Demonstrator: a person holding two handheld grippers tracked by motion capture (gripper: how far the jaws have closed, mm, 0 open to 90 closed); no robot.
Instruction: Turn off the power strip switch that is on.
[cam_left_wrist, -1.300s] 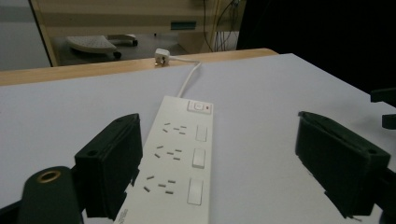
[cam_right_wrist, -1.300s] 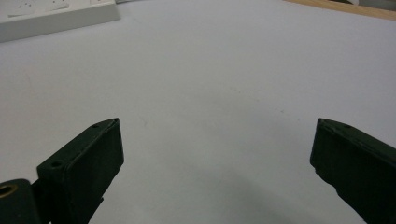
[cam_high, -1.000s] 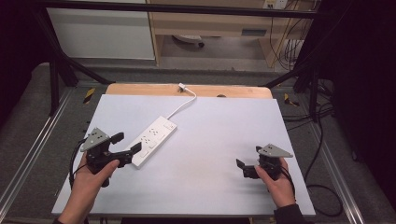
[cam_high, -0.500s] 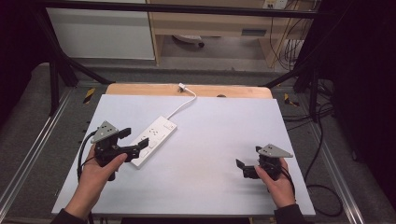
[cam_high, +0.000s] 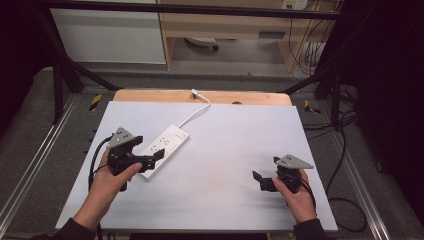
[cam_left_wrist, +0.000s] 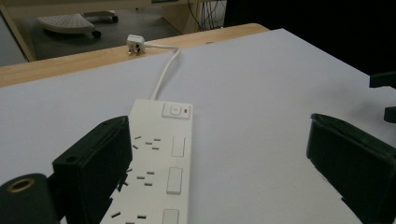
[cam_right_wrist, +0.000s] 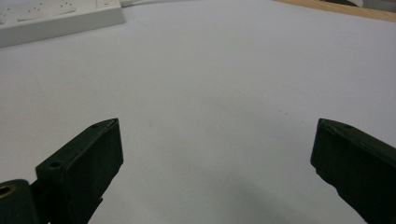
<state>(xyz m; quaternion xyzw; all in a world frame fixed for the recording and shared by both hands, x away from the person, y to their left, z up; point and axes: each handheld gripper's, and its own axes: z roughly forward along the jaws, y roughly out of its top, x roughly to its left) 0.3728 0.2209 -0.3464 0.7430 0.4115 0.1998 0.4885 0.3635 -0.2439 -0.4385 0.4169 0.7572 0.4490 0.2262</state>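
White power strip (cam_high: 165, 150) lies flat on the pale sheet covering my counter (cam_high: 235, 150), on its left half, running on a diagonal from near my left hand up toward the far edge. Its white cord (cam_high: 196, 110) leaves the far end, curves away, and ends in a plug (cam_high: 194, 92) lying on the bare wooden strip (cam_high: 150, 95) at the back of the counter.

My left tongs (cam_high: 156, 157) sit at the near end of the strip, held in my left hand (cam_high: 111, 176), with the jaws spread wide apart and nothing between them gripped. In the left gripper view the strip (cam_left_wrist: 159, 172) runs up between the jaws but off to one side: the left-hand jaw overlaps its edge, beside the rows of socket slots, while the other jaw stands well clear over bare sheet. I cannot tell whether that jaw touches the strip or hangs just above it. Near the strip's far end I see a square switch (cam_left_wrist: 175, 110) with a small red mark beside it.

My right tongs (cam_high: 259, 179) are well apart from the strip, low over the right side of the counter in my right hand (cam_high: 295, 192). Their jaws are also wide apart, with bare sheet between them. In the right gripper view the strip (cam_right_wrist: 56, 18) appears at the upper left corner, far off.
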